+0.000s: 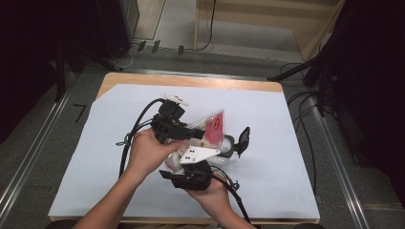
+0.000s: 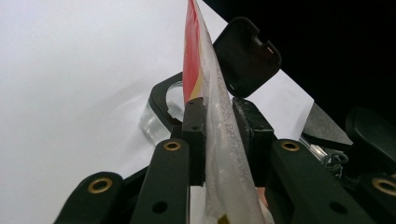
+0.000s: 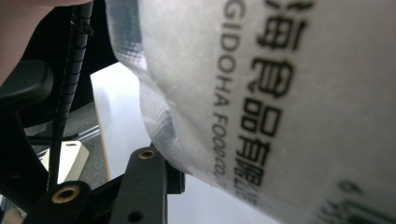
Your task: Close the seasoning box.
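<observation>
The left tool (image 2: 219,116) is clamped on the edge of a clear food pouch (image 2: 219,140) with a red print, its pads (image 2: 194,126) pressing the film from both sides. The right tool (image 1: 193,174) sits just below it, its jaws around the pouch's printed lower part (image 3: 261,102); whether they truly pinch it I cannot tell. The pouch hangs above a clear container (image 1: 224,151) with its black flip lid (image 1: 244,138) open, on the white bench (image 1: 286,143). The step looks like tearing or opening the pouch over the container; next, the tools likely need to pull apart while keeping it aimed at the mouth.
</observation>
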